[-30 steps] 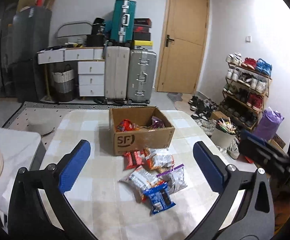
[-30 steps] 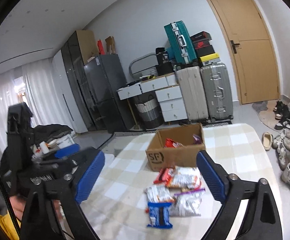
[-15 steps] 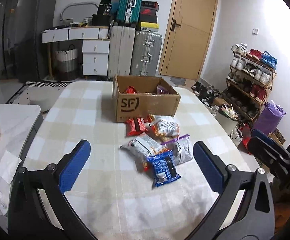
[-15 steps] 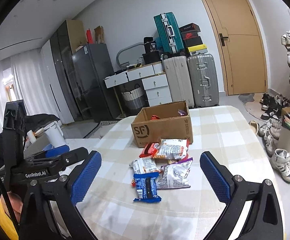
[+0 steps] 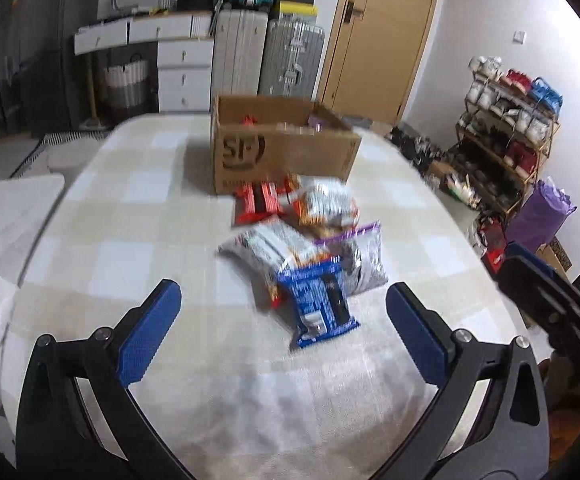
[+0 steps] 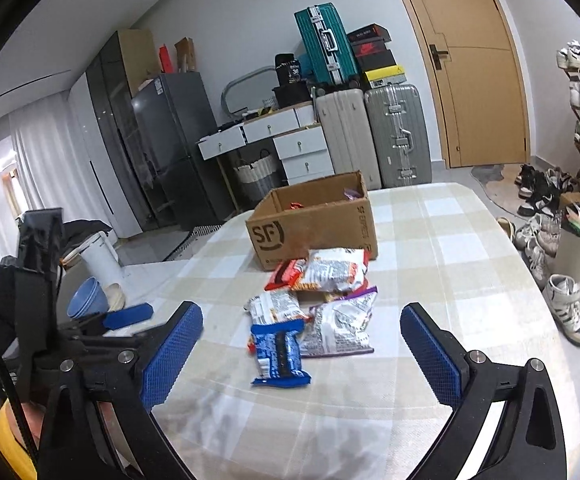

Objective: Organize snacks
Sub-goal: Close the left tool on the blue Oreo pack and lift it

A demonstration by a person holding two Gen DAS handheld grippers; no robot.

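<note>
Snacks (image 6: 314, 304) heaped on checked table (image 6: 450, 280), just in front of cardboard box (image 6: 314, 224): blue packet (image 6: 280, 354) nearest, silver bags and red pack behind, overlapping. Inside box, a red wrapper and a purple one peeking over the rim, so apparently started, mostly left to do. Left gripper (image 5: 282, 328) spread wide, empty, above table short of the heap. Right gripper (image 6: 302, 348) likewise spread, holding nothing, framing the blue packet. Likely first pick: that packet.
</note>
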